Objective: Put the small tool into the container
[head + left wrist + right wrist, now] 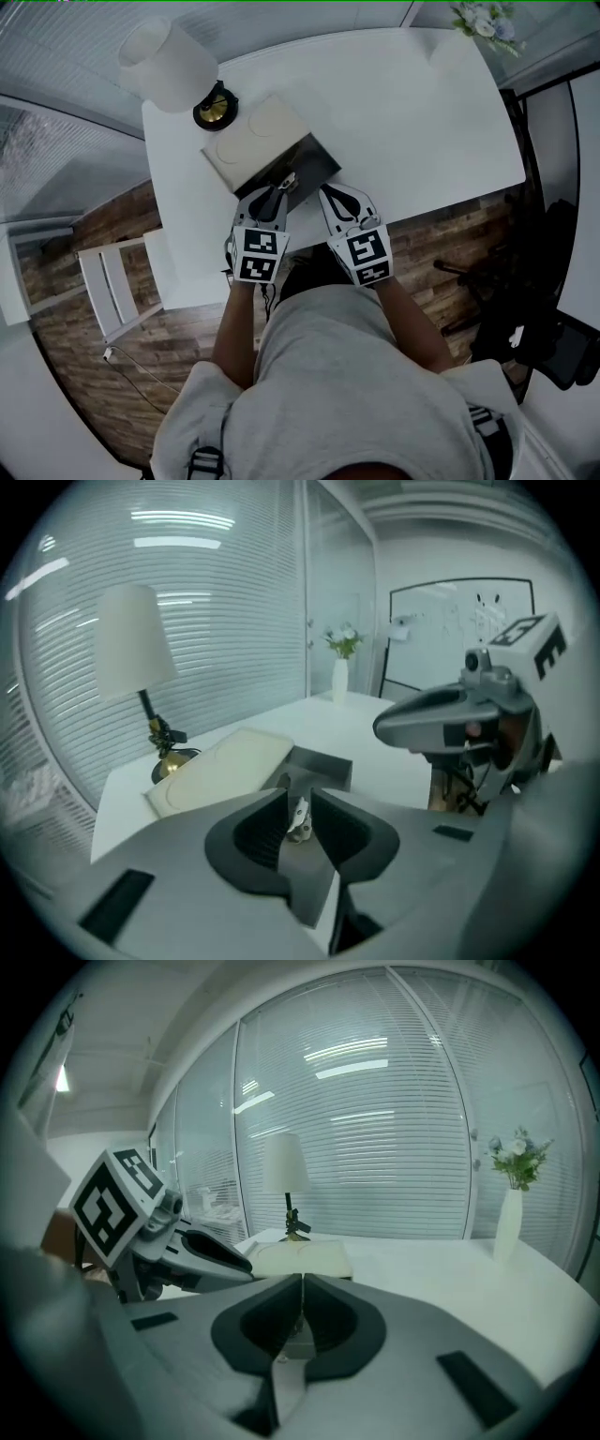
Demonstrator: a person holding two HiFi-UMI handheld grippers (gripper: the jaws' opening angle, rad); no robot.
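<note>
A small pale metal tool [298,819] is pinched between the jaws of my left gripper [299,808], which is shut on it. In the head view the left gripper [281,194] hovers at the near edge of the container [307,157], a dark grey box whose cream lid [255,139] is slid back to the left. The tool [287,181] shows just over the box's front rim. The container [322,765] lies right ahead of the left jaws. My right gripper [327,195] stands shut and empty beside the left one, at the box's near right corner.
A table lamp with a white shade [169,64] and a brass base [215,111] stands behind the box. A vase of flowers [487,21] sits at the table's far right corner. The white table [422,122] ends just under the grippers. A white chair [112,281] stands left.
</note>
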